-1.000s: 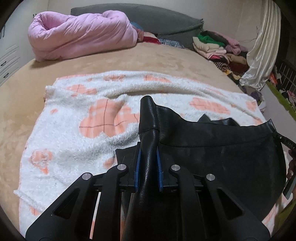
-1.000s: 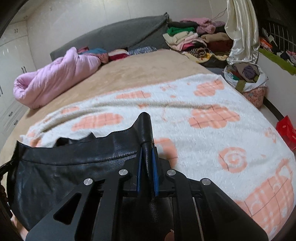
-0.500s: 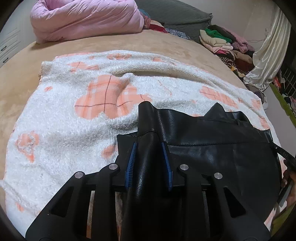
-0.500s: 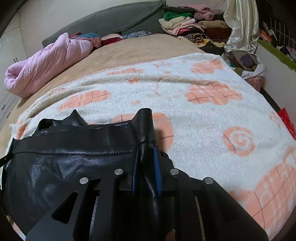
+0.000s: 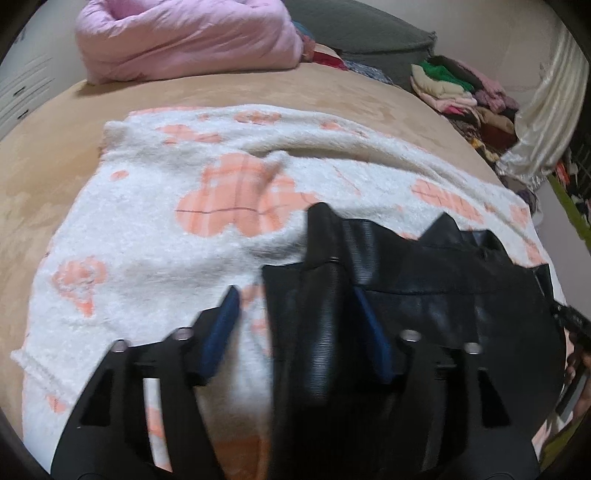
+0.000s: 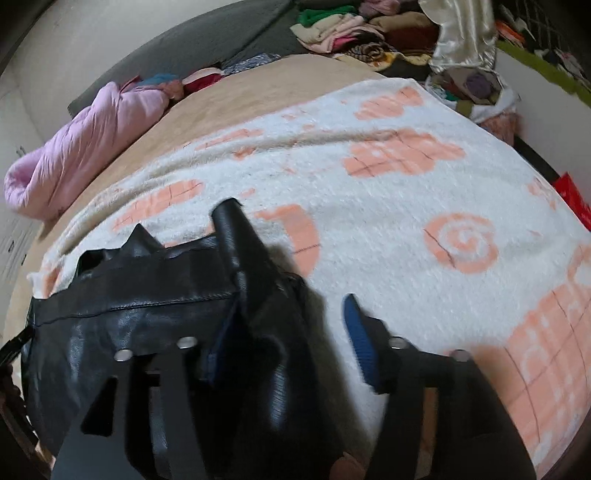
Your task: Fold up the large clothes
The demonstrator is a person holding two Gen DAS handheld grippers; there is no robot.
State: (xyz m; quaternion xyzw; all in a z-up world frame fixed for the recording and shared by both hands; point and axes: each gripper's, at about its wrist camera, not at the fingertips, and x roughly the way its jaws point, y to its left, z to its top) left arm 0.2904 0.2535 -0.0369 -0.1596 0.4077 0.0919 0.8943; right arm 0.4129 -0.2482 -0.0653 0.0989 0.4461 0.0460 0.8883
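Both grippers, left gripper (image 5: 295, 325) and right gripper (image 6: 288, 332), are opening (pads spread), black leather garment (image 5: 443, 302) between them.

We see open white-and-peach blanket (image 6: 424, 184) ahead and to both sides of the black leather garment (image 5: 443, 295). Beyond it the tan bed (image 5: 258, 92) lies bare until the pink duvet (image 5: 184, 37) and the clothes pile (image 6: 362, 33) at its far end.

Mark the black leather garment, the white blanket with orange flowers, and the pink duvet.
black leather garment (image 5: 424, 306), left wrist view, smooth panel below the seam.
white blanket with orange flowers (image 6: 388, 229), right wrist view, bare white pile.
pink duvet (image 5: 184, 40), left wrist view, middle of the roll.
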